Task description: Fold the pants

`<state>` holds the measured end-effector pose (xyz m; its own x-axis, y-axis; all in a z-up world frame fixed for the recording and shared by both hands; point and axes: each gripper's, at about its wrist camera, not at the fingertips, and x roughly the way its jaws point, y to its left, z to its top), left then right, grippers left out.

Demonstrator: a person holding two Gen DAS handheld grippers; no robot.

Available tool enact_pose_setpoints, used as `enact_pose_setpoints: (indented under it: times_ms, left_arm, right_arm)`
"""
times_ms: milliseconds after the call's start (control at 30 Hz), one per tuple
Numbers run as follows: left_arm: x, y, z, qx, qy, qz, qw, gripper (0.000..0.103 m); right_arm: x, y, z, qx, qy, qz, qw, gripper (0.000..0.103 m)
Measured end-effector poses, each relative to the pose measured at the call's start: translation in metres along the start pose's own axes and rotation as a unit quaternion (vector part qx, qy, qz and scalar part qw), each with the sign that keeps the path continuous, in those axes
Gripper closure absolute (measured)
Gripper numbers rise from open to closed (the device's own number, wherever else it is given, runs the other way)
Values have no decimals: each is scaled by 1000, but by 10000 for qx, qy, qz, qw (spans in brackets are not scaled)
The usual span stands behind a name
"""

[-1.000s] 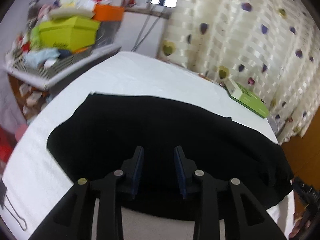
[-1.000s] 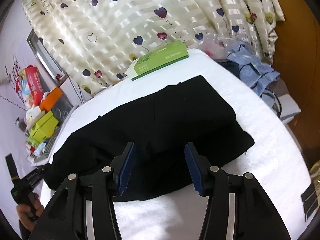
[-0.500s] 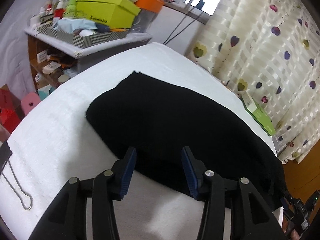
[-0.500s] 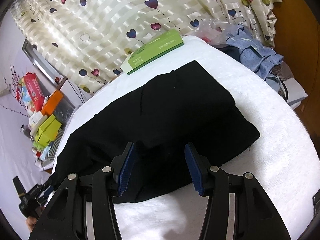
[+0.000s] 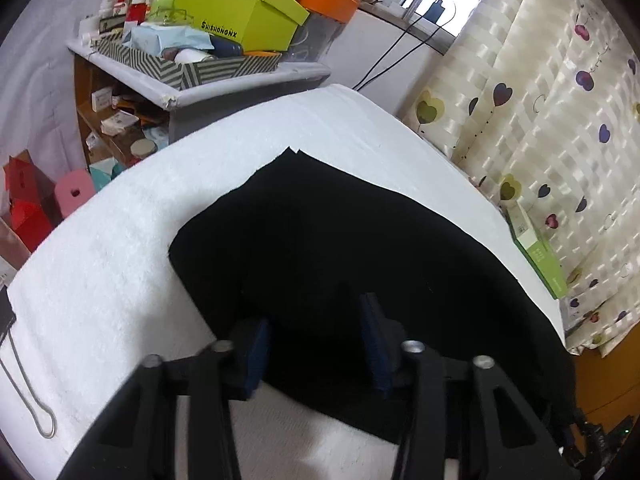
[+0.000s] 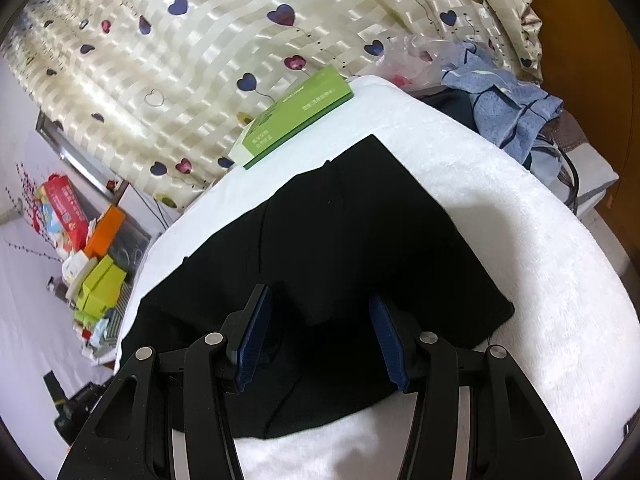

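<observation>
Black pants [image 5: 340,256] lie flat, folded lengthwise, across a table covered with a white towel [image 5: 112,264]. In the left wrist view my left gripper [image 5: 316,316] is open, low over the near edge of the pants toward their left end, with cloth between its blue pads but not pinched. In the right wrist view the pants [image 6: 360,240] fill the middle and their right end is squared off. My right gripper [image 6: 320,308] is open over the near edge, where a small raised fold of cloth sits between the fingers.
A green box [image 6: 296,116] lies at the table's far edge by the heart-print curtain [image 6: 200,40]. A cluttered shelf with a lime box [image 5: 240,16] stands left. Blue clothes [image 6: 508,112] are piled past the right end. A binder clip [image 5: 24,380] hangs at the left edge.
The left gripper has swung left and come down toward the near edge of the pants. The right gripper has moved closer to the cloth. Both have stayed open.
</observation>
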<state>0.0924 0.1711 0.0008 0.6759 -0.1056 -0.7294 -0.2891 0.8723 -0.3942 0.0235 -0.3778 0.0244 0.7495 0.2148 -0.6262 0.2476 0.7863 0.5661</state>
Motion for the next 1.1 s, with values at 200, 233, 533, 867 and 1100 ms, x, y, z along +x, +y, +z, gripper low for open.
enact_pose_setpoints:
  times_ms: [200, 233, 533, 867, 1100]
  left_arm:
    - [4, -7, 8, 240, -73, 84, 9997, 99]
    - [2, -7, 10, 267, -100, 63, 9996, 99]
    - [-46, 2, 52, 339, -820, -137, 9960, 99]
    - [-16, 36, 24, 258, -299, 90, 9992, 99]
    - [-5, 36, 19, 501, -166, 170, 9985, 99]
  right_arm:
    - [4, -5, 11, 252, -86, 59, 9996, 56]
    - [4, -6, 13, 286, -97, 54, 9995, 67]
    - [-48, 16, 26, 108, -542, 473, 9974, 95]
    - [-22, -26, -11, 504, 218, -69, 9985, 95]
    - [-18, -23, -11, 299, 381, -283, 9984, 94]
